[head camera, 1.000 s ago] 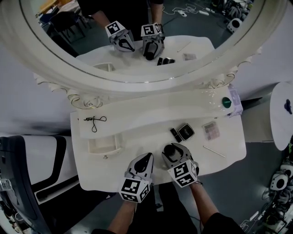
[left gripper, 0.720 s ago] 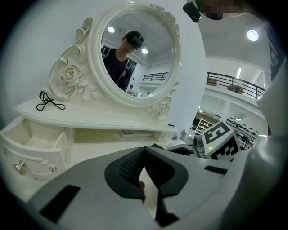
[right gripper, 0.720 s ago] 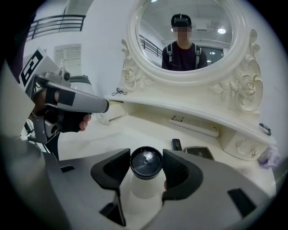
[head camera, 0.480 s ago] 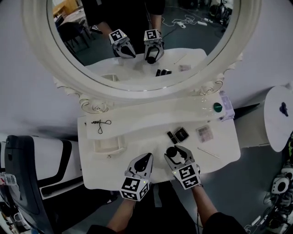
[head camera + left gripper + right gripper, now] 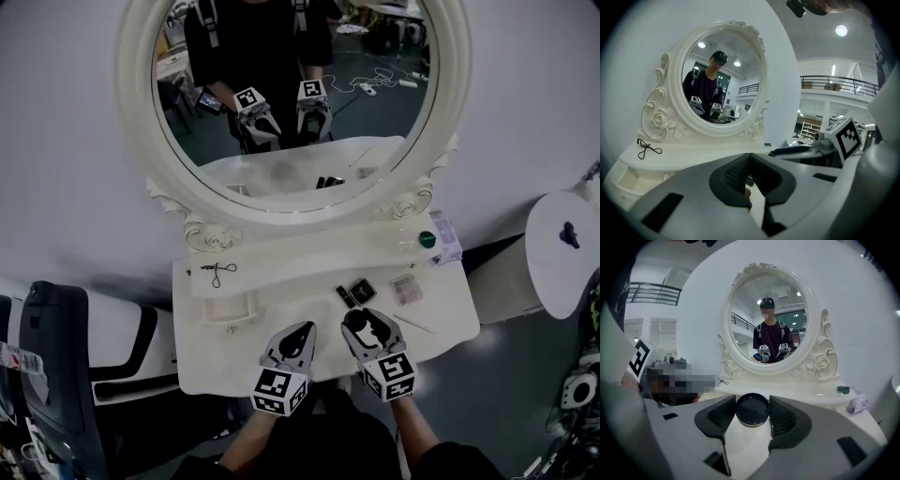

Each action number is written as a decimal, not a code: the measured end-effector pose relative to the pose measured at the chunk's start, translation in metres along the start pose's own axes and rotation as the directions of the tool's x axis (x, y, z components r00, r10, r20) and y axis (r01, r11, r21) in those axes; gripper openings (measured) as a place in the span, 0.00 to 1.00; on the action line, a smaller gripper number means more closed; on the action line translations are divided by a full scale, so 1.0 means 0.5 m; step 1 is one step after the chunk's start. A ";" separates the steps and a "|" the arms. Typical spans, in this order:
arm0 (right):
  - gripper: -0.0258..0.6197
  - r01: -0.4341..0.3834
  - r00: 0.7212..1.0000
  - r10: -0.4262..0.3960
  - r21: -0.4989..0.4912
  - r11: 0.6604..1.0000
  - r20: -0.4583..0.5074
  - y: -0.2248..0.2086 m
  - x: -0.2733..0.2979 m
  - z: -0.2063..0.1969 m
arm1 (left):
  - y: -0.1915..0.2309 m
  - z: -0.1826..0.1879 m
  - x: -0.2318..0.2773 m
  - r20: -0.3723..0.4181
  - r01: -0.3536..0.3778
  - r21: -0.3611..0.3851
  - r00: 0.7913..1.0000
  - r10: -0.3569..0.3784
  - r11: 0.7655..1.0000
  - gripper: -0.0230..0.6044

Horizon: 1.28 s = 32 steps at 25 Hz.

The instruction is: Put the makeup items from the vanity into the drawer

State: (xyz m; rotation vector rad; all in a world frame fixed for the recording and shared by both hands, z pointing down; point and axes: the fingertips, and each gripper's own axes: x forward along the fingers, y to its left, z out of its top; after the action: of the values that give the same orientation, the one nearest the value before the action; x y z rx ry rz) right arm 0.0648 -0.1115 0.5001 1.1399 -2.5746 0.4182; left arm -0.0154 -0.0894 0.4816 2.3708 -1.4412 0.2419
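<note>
The right hand-held gripper point(image 5: 752, 402) clamps a round glossy black jar point(image 5: 752, 411) over the front edge of the white vanity table point(image 5: 281, 302). Beside it, the left hand-held gripper point(image 5: 750, 157) is closed and empty. A square black compact point(image 5: 362, 289) and a small palette point(image 5: 405, 287) lie further back. The open white drawer point(image 5: 228, 307) sits at the left.

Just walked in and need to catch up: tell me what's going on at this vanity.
A person at a vanity holds a gripper in each hand. The right gripper is shut on a round black jar. The left gripper is shut and empty. The drawer on the left is open, and a compact and palette lie on the top.
</note>
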 end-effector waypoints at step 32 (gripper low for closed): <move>0.39 -0.436 0.897 0.442 -0.178 0.882 -0.006 0.247 0.065 0.032 | 0.120 -0.019 -0.264 0.115 -0.489 -0.133 0.856 0.503 0.862 0.06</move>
State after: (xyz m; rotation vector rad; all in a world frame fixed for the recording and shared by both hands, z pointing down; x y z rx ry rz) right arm -0.0515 -0.0596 0.4800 0.4984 -2.8275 0.2586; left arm -0.1298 -0.0020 0.4603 1.9280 -2.0741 0.1187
